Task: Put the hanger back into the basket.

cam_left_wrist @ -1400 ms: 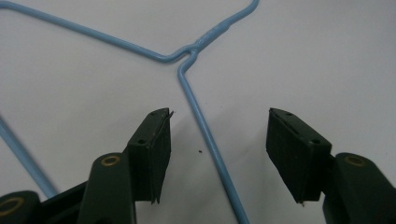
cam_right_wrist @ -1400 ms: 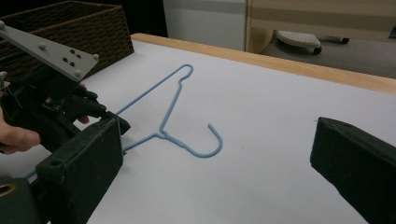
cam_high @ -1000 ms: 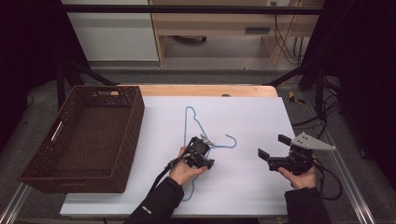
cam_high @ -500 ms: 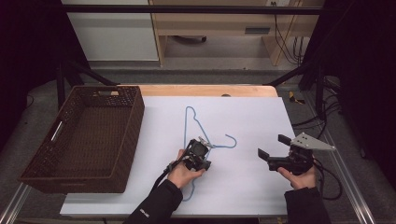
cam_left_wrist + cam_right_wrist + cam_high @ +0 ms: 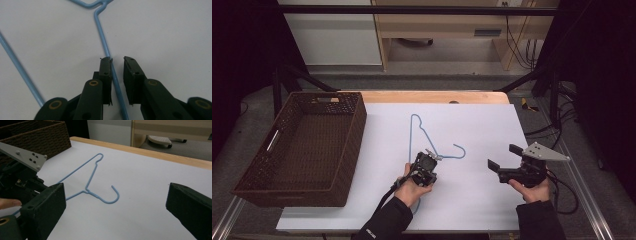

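Note:
A light-blue wire hanger [image 5: 460, 148] lies flat on the white table top [image 5: 482, 125], its hook toward the right. My left gripper [image 5: 427, 161] points down at the hanger near its neck. In the left gripper view the jaws stand slightly apart astride one straight wire of the hanger [image 5: 103, 37], which runs along the left pad, and the left gripper [image 5: 117, 60] is open. My right gripper [image 5: 504, 157] hovers wide open to the right of the hook, holding nothing. From the right gripper [image 5: 115, 202] the hanger [image 5: 90, 178] lies ahead.
A dark brown wicker basket [image 5: 356, 142] stands at the table's left, seen also as the basket [image 5: 37, 135] in the right gripper view. A wooden strip [image 5: 437, 96] runs along the far edge. Black cables hang off the right side.
My left gripper has crept a little toward the person along the hanger's wire. The right gripper and the hanger have stayed in place.

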Demonstrator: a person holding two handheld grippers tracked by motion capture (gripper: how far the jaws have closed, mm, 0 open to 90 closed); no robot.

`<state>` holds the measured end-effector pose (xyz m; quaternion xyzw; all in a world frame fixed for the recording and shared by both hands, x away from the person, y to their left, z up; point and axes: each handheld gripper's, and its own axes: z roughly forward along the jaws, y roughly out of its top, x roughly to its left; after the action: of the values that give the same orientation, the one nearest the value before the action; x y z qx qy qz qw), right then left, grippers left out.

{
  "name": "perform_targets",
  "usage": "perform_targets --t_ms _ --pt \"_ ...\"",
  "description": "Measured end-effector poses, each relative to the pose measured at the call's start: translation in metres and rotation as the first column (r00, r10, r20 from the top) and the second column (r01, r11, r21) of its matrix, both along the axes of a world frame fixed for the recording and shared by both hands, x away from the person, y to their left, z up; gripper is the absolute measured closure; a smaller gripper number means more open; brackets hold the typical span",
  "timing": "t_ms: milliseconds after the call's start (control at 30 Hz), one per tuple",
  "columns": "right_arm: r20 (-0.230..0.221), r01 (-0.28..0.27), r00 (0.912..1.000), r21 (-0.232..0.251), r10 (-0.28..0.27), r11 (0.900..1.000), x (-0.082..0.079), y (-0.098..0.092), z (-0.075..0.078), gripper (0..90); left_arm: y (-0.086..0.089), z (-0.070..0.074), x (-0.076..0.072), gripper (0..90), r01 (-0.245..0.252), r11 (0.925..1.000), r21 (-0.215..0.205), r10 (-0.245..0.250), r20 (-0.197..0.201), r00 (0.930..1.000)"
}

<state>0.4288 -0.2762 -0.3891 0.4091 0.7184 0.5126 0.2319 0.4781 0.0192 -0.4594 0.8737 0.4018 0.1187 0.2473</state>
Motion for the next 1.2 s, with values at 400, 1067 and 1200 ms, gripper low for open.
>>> perform_targets --t_ms 400,1067,1200 --pt "-0.003 -0.006 1.0 -0.006 0.006 1.0 0.0 0.002 -0.001 3.2 -0.002 -0.001 -0.004 84.8 -0.045 0.999 0.009 0.045 0.022 0.9988" --pt "-0.004 -0.011 0.9999 -0.006 0.011 1.0 0.0 0.003 -0.001 3.2 -0.004 -0.002 -0.009 85.2 -0.113 0.9935 -0.013 0.114 0.03 0.9931" --pt "-0.007 -0.01 0.9999 -0.004 0.01 1.0 0.0 0.003 0.0 3.2 -0.006 -0.003 -0.01 83.8 -0.117 0.9931 -0.004 0.118 0.044 0.9921"
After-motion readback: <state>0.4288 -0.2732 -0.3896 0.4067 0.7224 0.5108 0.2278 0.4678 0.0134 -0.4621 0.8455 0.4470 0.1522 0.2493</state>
